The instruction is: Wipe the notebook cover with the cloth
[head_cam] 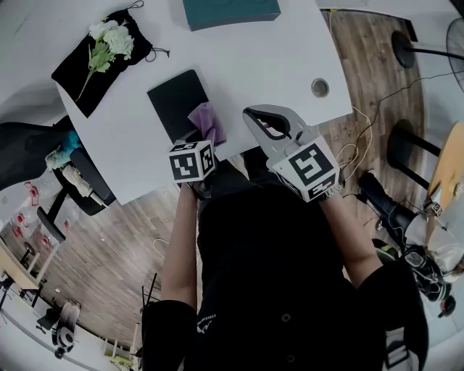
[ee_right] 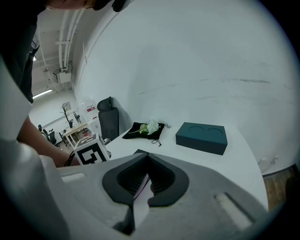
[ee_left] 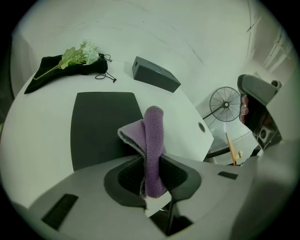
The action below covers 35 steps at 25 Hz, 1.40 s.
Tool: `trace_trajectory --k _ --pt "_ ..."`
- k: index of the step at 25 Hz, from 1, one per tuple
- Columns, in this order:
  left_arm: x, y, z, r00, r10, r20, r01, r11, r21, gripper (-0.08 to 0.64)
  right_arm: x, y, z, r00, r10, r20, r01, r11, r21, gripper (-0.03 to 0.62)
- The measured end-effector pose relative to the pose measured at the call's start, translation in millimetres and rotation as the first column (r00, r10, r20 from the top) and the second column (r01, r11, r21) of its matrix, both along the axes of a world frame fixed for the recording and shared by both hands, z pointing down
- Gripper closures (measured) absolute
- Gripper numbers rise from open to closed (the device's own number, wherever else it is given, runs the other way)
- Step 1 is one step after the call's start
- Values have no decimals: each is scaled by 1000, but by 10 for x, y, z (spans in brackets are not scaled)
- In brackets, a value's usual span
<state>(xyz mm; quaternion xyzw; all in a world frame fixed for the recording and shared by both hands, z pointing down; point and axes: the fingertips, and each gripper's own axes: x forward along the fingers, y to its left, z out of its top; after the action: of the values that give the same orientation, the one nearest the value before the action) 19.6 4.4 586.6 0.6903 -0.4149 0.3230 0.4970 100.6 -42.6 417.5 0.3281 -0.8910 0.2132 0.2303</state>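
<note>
My left gripper [ee_left: 152,174] is clenched on the purple cloth [ee_left: 153,138]: its two dark pads press the folded fabric from both sides, and the free end of it stands out past the tips in a soft loop. In the head view this left gripper [head_cam: 205,139] sits at the near edge of the white table [head_cam: 275,65], and the cloth [head_cam: 209,122] overlaps the near right corner of the notebook [head_cam: 177,98]; I cannot tell whether the fabric touches the cover or hangs just above it. The notebook [ee_left: 101,129] lies flat and closed on the table, its dark cover facing up, directly ahead of my left jaws and a little to their left. My right gripper [ee_right: 147,174] has its jaws drawn together with nothing gripped, only a thin slit showing between the ribbed pads. In the head view the right gripper [head_cam: 255,116] hangs over the near table edge just to the right of the cloth, apart from it. Farther back on the table a black pouch [head_cam: 90,69] lies to the left with a sprig of white flowers [head_cam: 110,38] resting on it, and a teal box [head_cam: 230,11] sits at the far edge, well apart from the notebook. A round hole [head_cam: 320,88] is set in the tabletop to the right.
</note>
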Motion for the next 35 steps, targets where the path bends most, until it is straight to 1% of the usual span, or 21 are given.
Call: trace_trajectory --k 13,25,35 --pt "-50 2 10 998 53 -15 -53 999 6 476 -249 88 -10 1000 16 -16 -16 1000 -1 588" --pt "-214 27 16 996 88 -24 -88 996 12 476 -453 160 -13 999 38 -31 -38 999 -2 588" --pt "-400 60 21 994 107 -31 -107 994 10 474 -667 181 -25 998 55 -23 -55 998 -2 588"
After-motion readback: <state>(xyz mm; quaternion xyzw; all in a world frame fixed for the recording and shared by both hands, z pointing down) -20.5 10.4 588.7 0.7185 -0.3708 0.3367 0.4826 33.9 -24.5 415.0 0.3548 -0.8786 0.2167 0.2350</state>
